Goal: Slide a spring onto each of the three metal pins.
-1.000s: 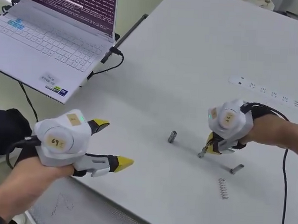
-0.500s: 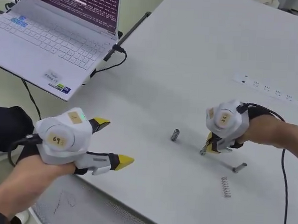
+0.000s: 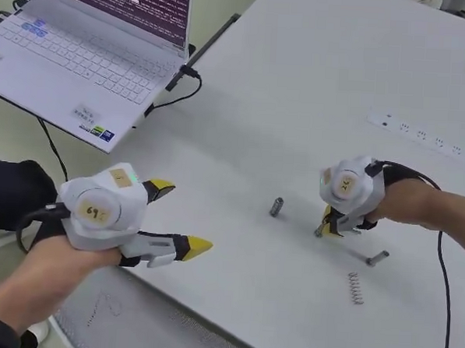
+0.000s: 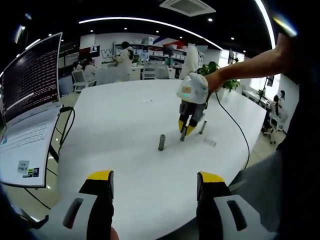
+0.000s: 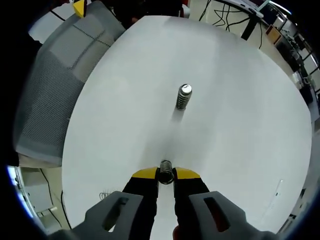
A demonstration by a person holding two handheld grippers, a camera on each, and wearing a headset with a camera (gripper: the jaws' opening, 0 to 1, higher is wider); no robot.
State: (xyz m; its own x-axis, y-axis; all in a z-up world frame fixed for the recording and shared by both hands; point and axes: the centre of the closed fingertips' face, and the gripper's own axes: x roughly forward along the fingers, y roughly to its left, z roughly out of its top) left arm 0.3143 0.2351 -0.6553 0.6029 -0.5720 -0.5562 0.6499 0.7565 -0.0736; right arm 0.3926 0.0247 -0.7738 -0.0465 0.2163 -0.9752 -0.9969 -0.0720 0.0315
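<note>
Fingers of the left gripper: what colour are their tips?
Yellow tips on black fingers, clearest in the left gripper view.

Bright, even overhead light; fisheye-warped edges.

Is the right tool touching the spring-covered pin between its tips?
Touching. The right gripper view shows the right tool with both yellow tips pressed against the spring-covered pin from either side, with no gap.
</note>
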